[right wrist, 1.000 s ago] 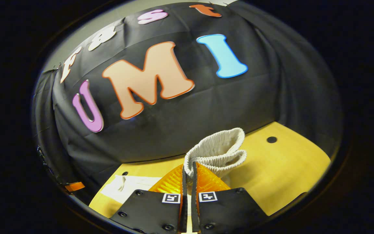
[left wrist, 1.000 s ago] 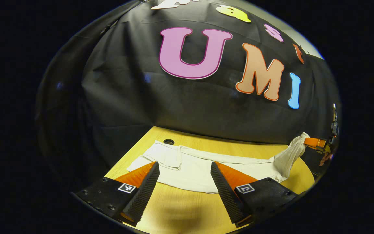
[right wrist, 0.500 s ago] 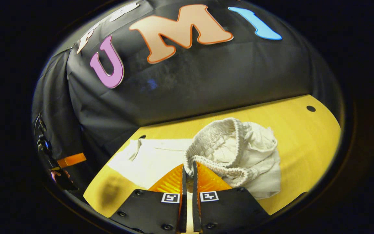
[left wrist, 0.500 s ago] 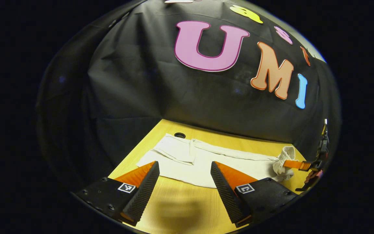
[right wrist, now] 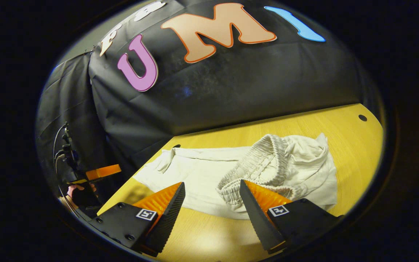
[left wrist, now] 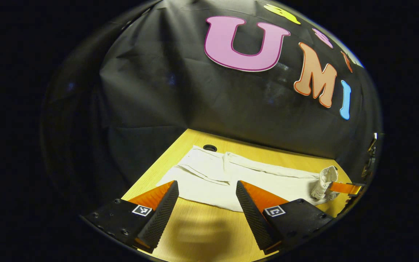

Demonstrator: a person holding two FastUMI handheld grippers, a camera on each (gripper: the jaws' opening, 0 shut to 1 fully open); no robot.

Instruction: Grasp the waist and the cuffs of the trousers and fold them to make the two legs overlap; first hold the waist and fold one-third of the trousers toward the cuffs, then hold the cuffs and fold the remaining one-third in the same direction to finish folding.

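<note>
Trousers [right wrist: 209, 174] lie on the table [right wrist: 304, 120] just ahead of both grippers' fingers, waist [right wrist: 260, 163] bunched before the right gripper [right wrist: 212, 198], whose fingers stand apart. Left gripper [left wrist: 207, 196] is likewise spread, holding nothing. Soft, light cloth; likely best pinched at the thick elastic waist.

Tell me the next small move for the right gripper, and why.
Probably close the open right gripper back on the ribbed elastic waistband of the cream cotton trousers: it lies bunched, curled up, not flat on the yellow wooden table, so needs smoothing.
</note>
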